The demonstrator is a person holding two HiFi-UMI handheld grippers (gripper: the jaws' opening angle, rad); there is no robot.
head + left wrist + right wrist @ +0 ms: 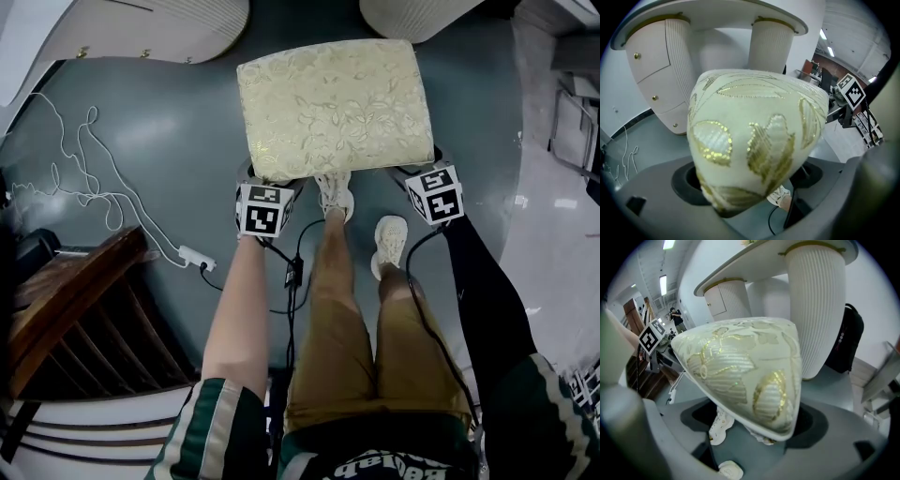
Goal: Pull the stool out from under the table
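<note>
The stool stood on the floor, its seat clear of the table. Left tool and right tool each clamped a near seat corner. The padding looked soft, so a deep bite seemed safest.

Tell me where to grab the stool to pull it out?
Its two near corners, from the side away from the table. The stool has a rectangular padded seat with corners pointing at the person; left tongs and right tongs each clamp one, so it should slide straight.
</note>
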